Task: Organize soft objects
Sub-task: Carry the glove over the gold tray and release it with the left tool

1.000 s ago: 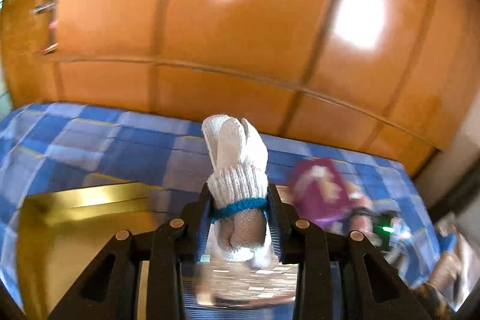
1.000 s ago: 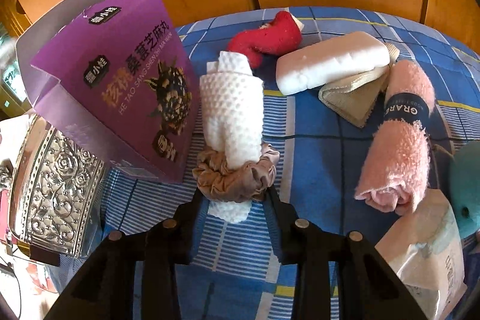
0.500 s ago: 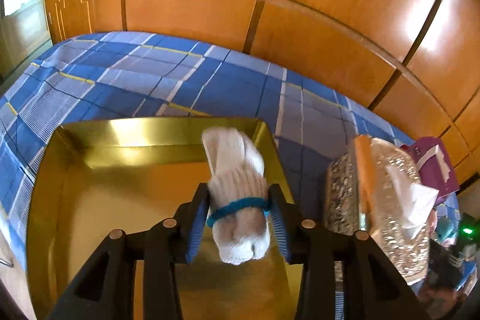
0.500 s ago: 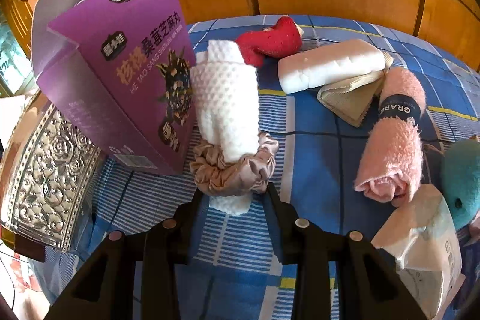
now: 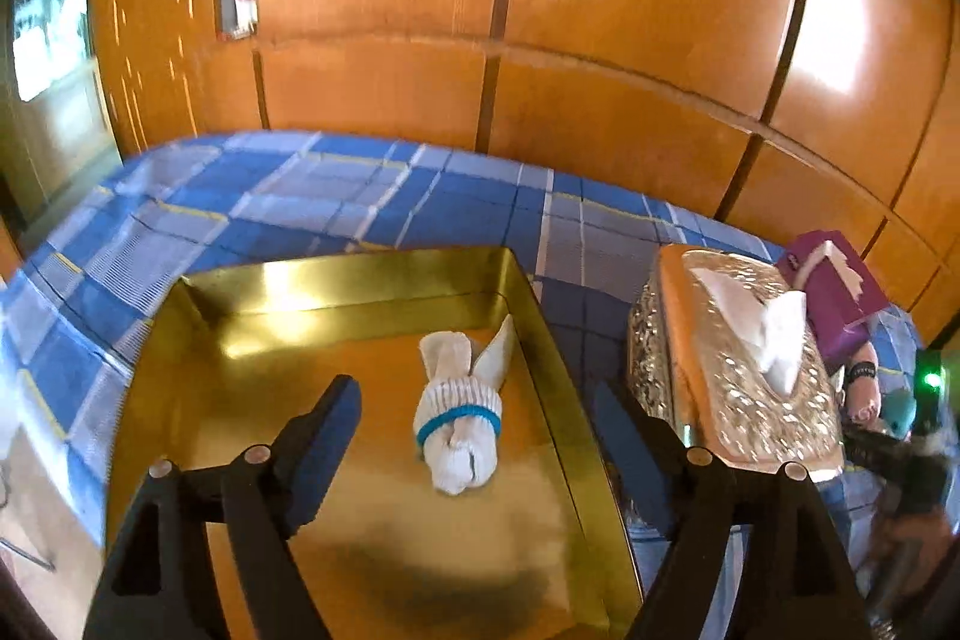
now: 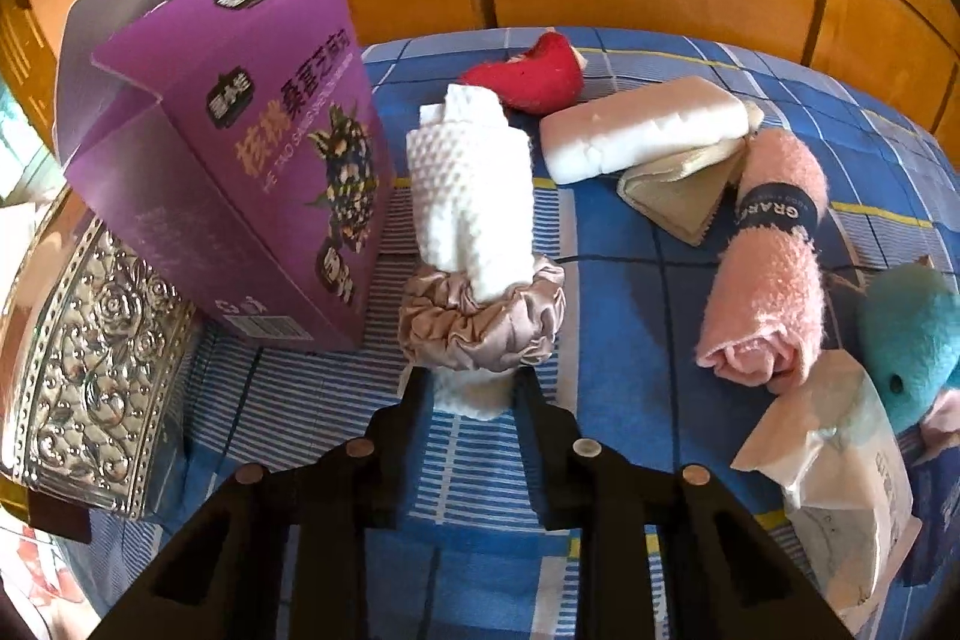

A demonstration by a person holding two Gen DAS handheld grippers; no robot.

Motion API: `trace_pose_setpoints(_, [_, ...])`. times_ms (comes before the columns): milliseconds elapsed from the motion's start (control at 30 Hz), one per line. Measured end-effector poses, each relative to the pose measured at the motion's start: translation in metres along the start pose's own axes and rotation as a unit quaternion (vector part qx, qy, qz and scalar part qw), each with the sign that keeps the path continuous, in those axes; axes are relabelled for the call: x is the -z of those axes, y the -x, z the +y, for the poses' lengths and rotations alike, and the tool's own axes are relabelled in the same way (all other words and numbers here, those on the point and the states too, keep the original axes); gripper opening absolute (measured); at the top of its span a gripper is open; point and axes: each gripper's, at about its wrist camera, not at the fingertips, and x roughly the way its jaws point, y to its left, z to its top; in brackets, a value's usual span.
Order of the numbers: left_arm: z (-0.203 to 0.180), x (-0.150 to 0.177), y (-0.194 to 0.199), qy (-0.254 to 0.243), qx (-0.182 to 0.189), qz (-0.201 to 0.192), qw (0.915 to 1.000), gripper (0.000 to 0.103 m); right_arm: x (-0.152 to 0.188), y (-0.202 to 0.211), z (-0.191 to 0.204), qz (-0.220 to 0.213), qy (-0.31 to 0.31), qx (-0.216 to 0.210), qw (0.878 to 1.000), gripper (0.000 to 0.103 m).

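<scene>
White glove (image 5: 459,424), clamped half a second ago, now lies loose in the gold tray (image 5: 372,280), right of centre; the left gripper (image 5: 480,436) has spread its jaws wide. One item sorted. The right gripper (image 6: 474,394) holds the scrunchie-bound cloth roll (image 6: 471,196) over the bed (image 6: 630,292).

Glossy orange-brown wood panelling (image 5: 600,10) rises as the wall ahead of the gripper, split by dark seams and catching bright patches of light. A blue checked cloth (image 5: 360,202) covers the bench below. A bright window (image 5: 48,16) shows far left.
</scene>
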Motion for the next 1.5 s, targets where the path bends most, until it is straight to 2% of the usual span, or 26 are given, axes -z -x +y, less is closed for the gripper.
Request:
trace_pose_setpoints(167, [-0.003,0.011,0.025,-0.005,-0.006,-0.016,0.9998,0.087,0.003,0.002,0.005,-0.001,0.003,0.011,1.000,0.026])
trace_pose_setpoints(233, [-0.002,0.015,0.031,0.001,-0.002,-0.014,0.9999,0.090,0.004,0.003,0.006,0.001,0.001,0.012,1.000,0.025])
trace_pose_setpoints(533, [-0.005,0.039,0.041,-0.008,0.000,-0.001,1.0000,0.090,-0.011,0.011,-0.002,-0.006,-0.008,0.026,1.000,0.022])
trace_pose_setpoints(833, [-0.006,0.051,0.045,-0.010,0.005,0.000,0.9999,0.090,-0.051,0.046,-0.012,-0.040,-0.004,0.047,0.998,0.020])
trace_pose_setpoints(1000, [-0.004,0.053,0.047,-0.008,0.011,0.002,0.9999,0.090,-0.086,0.077,-0.001,-0.079,0.021,0.055,0.995,0.020])
trace_pose_setpoints(1100, [-0.002,0.055,0.046,-0.004,0.015,0.004,0.9999,0.090,-0.095,0.088,0.007,-0.088,0.035,0.059,0.994,0.020])
trace_pose_setpoints(1267, [-0.002,0.056,0.048,-0.007,0.011,0.001,0.9999,0.090,-0.134,0.120,0.035,-0.123,0.054,0.048,0.990,0.020])
trace_pose_setpoints(1367, [-0.003,0.057,0.048,-0.009,0.012,0.001,0.9999,0.090,-0.157,0.137,0.074,-0.139,0.087,0.027,0.986,0.020])
trace_pose_setpoints(1500, [-0.002,0.059,0.047,-0.008,0.013,0.005,0.9999,0.092,-0.172,0.138,0.137,-0.142,0.141,-0.009,0.980,0.020])
